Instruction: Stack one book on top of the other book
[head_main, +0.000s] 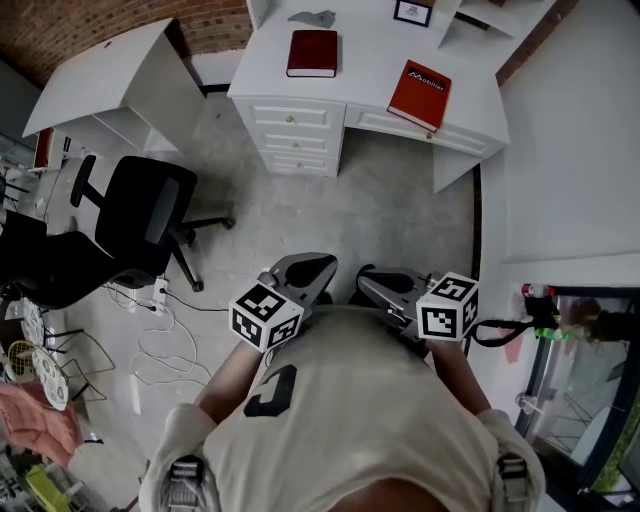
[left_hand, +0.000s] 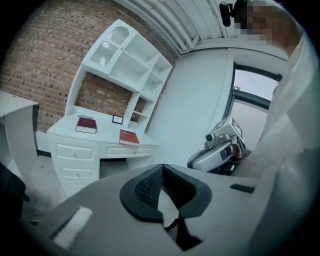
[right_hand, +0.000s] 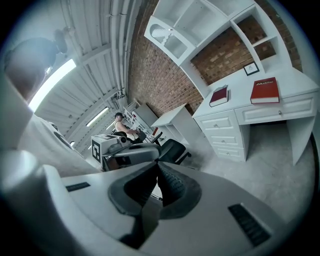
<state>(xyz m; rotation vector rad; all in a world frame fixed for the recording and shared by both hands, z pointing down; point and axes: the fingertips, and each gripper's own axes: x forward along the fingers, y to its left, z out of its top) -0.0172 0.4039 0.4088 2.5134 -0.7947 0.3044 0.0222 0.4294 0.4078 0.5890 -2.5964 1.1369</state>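
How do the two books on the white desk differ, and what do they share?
The maroon book has a dark, plain cover; the red book is brighter, with white lettering. The maroon book lies square to the desk; the red book lies askew, by the front edge. Both lie flat, closed, apart.

My head camera looks steeply down, with the desk (head_main: 370, 60) far ahead. Both gripper cameras ride low, seemingly near my waist, facing that desk from well back. All three views share the dark red book (head_main: 312, 52) and the orange-red book (head_main: 420, 93).
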